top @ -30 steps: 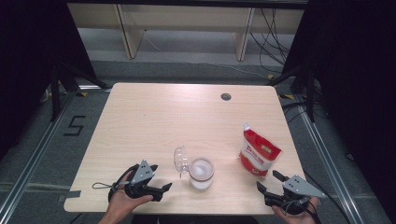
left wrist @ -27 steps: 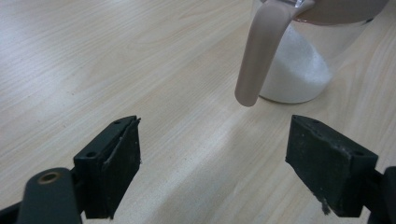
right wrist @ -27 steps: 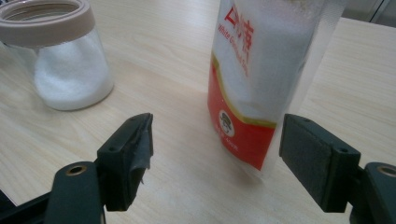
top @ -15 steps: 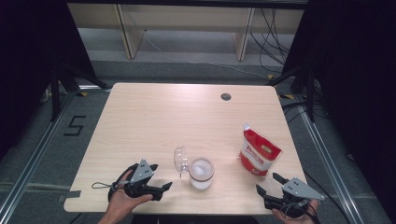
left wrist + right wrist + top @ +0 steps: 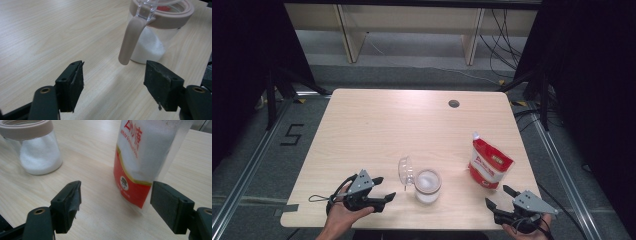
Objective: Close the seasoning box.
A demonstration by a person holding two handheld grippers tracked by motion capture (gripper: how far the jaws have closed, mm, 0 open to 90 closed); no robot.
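Glass jar (image 5: 427,186) stands upright, hinged lid (image 5: 405,171) tipped left.

On the one bench (image 5: 377,125) stand one glass jar (image 5: 428,186) of white grains, with its one clear lid (image 5: 405,171) flipped open, and one red-and-white pouch (image 5: 488,167). Two hand-held grippers are present: left (image 5: 384,190), right (image 5: 498,197).
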